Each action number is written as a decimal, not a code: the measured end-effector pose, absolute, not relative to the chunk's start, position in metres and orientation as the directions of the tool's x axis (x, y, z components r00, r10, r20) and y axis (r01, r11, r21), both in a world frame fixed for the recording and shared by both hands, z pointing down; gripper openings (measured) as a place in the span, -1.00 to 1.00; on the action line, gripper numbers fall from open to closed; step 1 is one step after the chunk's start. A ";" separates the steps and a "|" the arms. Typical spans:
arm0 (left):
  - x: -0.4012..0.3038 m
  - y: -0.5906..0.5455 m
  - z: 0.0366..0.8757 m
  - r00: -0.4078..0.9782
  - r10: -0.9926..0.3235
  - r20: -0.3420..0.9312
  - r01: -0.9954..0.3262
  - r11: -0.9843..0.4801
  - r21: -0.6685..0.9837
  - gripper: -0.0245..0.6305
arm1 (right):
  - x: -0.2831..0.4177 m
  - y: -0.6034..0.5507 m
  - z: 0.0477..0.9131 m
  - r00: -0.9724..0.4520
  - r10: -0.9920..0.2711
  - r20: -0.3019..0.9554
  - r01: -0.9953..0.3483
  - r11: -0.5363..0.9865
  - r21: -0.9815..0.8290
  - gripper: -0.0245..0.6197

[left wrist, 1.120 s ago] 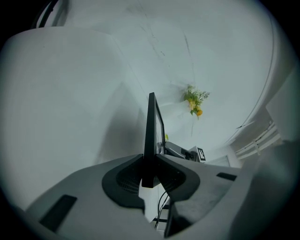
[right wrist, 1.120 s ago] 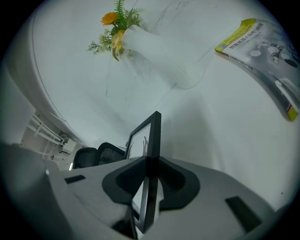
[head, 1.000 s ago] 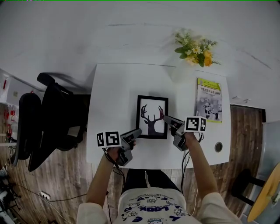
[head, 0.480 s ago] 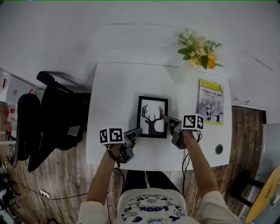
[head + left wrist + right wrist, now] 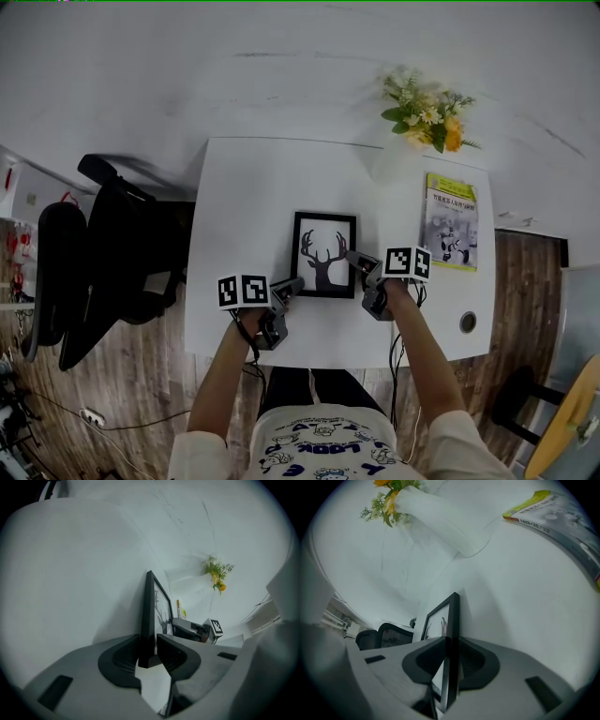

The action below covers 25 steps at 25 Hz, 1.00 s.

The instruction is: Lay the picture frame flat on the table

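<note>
The picture frame (image 5: 323, 254), black-edged with a dark deer silhouette, is near the middle of the white table (image 5: 244, 187), held between both grippers. My left gripper (image 5: 298, 282) is shut on its lower left corner; in the left gripper view the frame's edge (image 5: 150, 611) runs between the pads of that gripper (image 5: 149, 651). My right gripper (image 5: 351, 256) is shut on its right edge; in the right gripper view the thin black edge (image 5: 451, 616) sits clamped in that gripper (image 5: 449, 660). The frame looks raised at an angle to the tabletop, picture facing me. Its lower edge is hidden.
A white vase with yellow and white flowers (image 5: 422, 112) stands at the table's far right, also in the right gripper view (image 5: 440, 520). A book with a yellow-green cover (image 5: 449, 218) lies at the right. A round cable hole (image 5: 459, 322) is near the front right corner. A black chair (image 5: 94, 262) stands left of the table.
Both grippers and the frame have shifted slightly left and away from me. The grips on the frame are unchanged.
</note>
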<state>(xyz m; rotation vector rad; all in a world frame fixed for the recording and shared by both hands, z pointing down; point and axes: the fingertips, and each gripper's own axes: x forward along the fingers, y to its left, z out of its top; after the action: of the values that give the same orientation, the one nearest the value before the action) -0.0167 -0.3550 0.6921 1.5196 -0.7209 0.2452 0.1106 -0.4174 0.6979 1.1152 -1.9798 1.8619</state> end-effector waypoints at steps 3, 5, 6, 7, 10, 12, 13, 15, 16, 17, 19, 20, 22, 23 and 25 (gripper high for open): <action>-0.015 -0.355 0.690 0.768 -0.279 0.577 -0.588 0.049 0.807 -0.58 | 0.110 -0.418 0.697 -0.679 -0.384 0.626 -0.652 -0.077 -0.754 -0.67; -0.011 -0.356 0.686 0.767 -0.274 0.580 -0.598 0.023 0.801 -0.44 | 0.110 -0.419 0.697 -0.666 -0.387 0.638 -0.669 -0.069 -0.740 -0.67; -0.010 -0.357 0.684 0.765 -0.273 0.584 -0.604 0.010 0.797 -0.36 | 0.110 -0.419 0.697 -0.659 -0.388 0.645 -0.678 -0.065 -0.732 -0.67; -0.010 -0.357 0.682 0.761 -0.273 0.588 -0.611 -0.001 0.791 -0.29 | 0.110 -0.419 0.697 -0.651 -0.388 0.653 -0.688 -0.061 -0.723 -0.66; -0.011 -0.358 0.681 0.748 -0.276 0.604 -0.632 -0.015 0.775 -0.20 | 0.109 -0.418 0.698 -0.624 -0.388 0.678 -0.721 -0.049 -0.691 -0.65; -0.012 -0.358 0.680 0.737 -0.283 0.614 -0.644 -0.020 0.765 -0.15 | 0.109 -0.419 0.698 -0.603 -0.387 0.697 -0.745 -0.038 -0.666 -0.65; -0.014 -0.358 0.679 0.730 -0.285 0.621 -0.653 -0.021 0.757 -0.12 | 0.109 -0.419 0.698 -0.592 -0.386 0.707 -0.758 -0.031 -0.651 -0.65; -0.018 -0.357 0.678 0.713 -0.292 0.638 -0.673 -0.028 0.739 -0.06 | 0.108 -0.419 0.699 -0.571 -0.384 0.726 -0.780 -0.020 -0.625 -0.65; -0.019 -0.356 0.677 0.706 -0.296 0.643 -0.680 -0.032 0.733 -0.03 | 0.108 -0.419 0.699 -0.563 -0.383 0.733 -0.789 -0.016 -0.614 -0.64; -0.021 -0.356 0.675 0.703 -0.302 0.643 -0.682 -0.034 0.730 -0.02 | 0.108 -0.419 0.699 -0.555 -0.384 0.738 -0.796 -0.013 -0.605 -0.64; -0.025 -0.357 0.671 0.704 -0.318 0.635 -0.677 -0.032 0.735 -0.02 | 0.107 -0.418 0.697 -0.542 -0.393 0.743 -0.806 -0.006 -0.592 -0.60; -0.026 -0.357 0.669 0.705 -0.327 0.629 -0.673 -0.032 0.739 -0.02 | 0.106 -0.419 0.696 -0.535 -0.401 0.743 -0.811 -0.001 -0.585 -0.55; -0.030 -0.360 0.661 0.704 -0.349 0.619 -0.671 -0.039 0.741 -0.02 | 0.108 -0.420 0.689 -0.514 -0.424 0.746 -0.827 0.013 -0.563 -0.38; -0.032 -0.362 0.657 0.698 -0.365 0.616 -0.675 -0.046 0.737 -0.02 | 0.110 -0.421 0.684 -0.500 -0.440 0.746 -0.837 0.021 -0.548 -0.35; -0.036 -0.368 0.644 0.675 -0.410 0.614 -0.694 -0.069 0.717 -0.02 | 0.114 -0.425 0.669 -0.471 -0.485 0.737 -0.855 0.045 -0.517 -0.34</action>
<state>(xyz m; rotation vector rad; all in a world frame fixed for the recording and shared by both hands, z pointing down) -0.0364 -0.3678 0.6442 1.6942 -0.9012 0.2955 0.1139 -0.4255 0.6692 1.3513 -1.9679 1.4009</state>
